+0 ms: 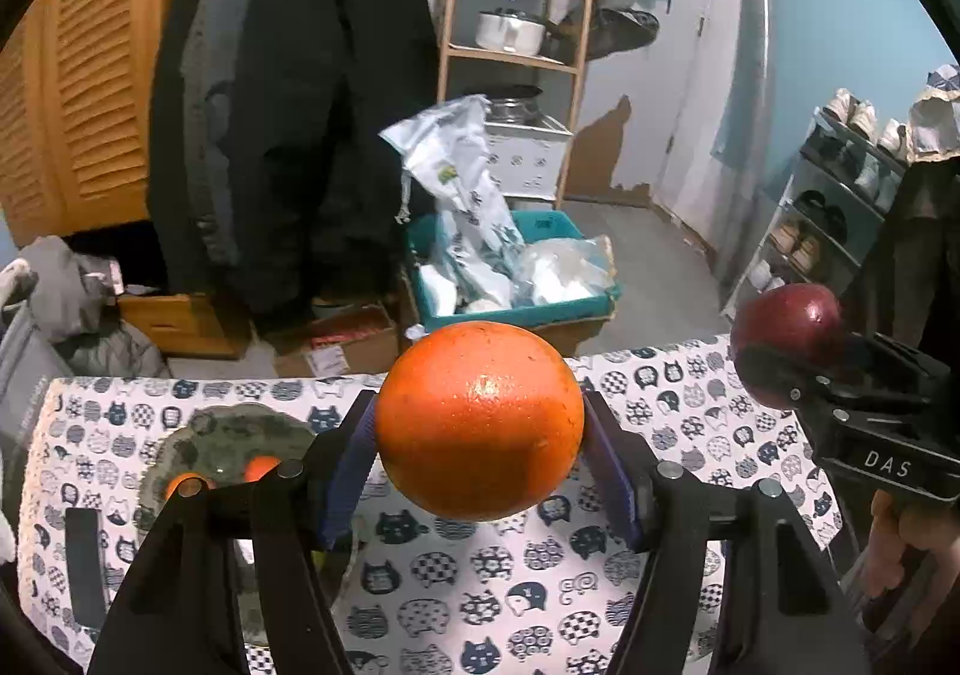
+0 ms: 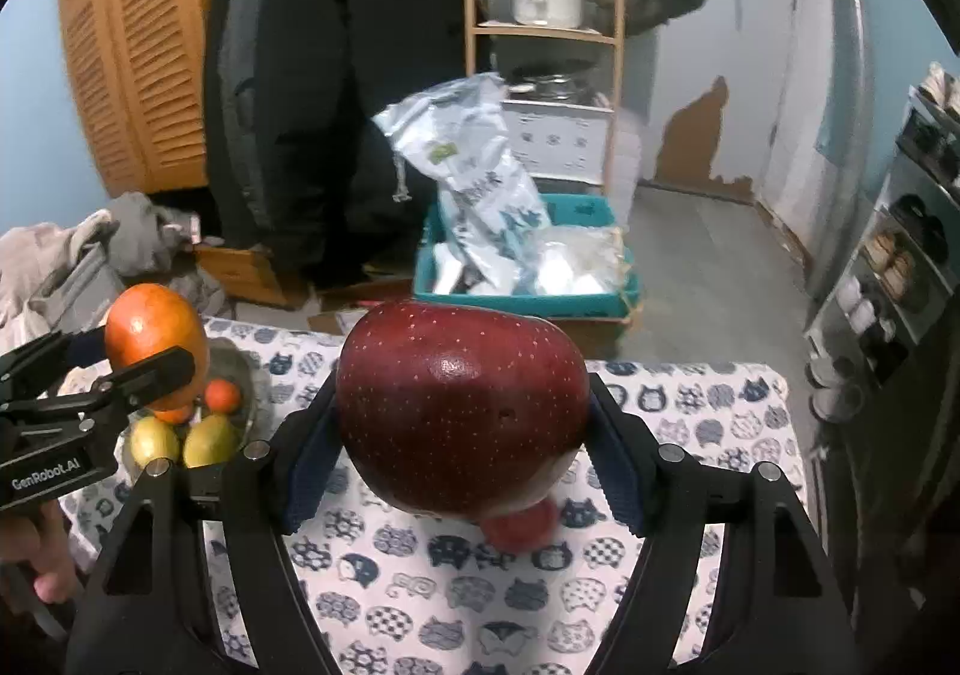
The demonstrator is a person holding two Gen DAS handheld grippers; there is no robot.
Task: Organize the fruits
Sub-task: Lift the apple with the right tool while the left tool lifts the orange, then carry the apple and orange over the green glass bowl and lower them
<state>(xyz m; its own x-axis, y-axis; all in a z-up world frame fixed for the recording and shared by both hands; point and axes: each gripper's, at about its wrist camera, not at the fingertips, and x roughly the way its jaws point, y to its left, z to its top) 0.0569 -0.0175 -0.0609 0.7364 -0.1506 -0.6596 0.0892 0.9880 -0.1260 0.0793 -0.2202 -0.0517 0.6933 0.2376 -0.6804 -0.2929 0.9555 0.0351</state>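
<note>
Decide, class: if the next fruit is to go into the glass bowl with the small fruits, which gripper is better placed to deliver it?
Probably the left. The left gripper, holding the orange, is near the bowl; the right gripper with the red apple is on the far side.

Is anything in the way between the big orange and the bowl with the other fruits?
Nothing visible blocks it. The orange is gripped in the left gripper, above the cat-print cloth. The glass bowl sits just below and beside it, already holding small fruits. The right gripper holds the apple off to the other side.
</note>
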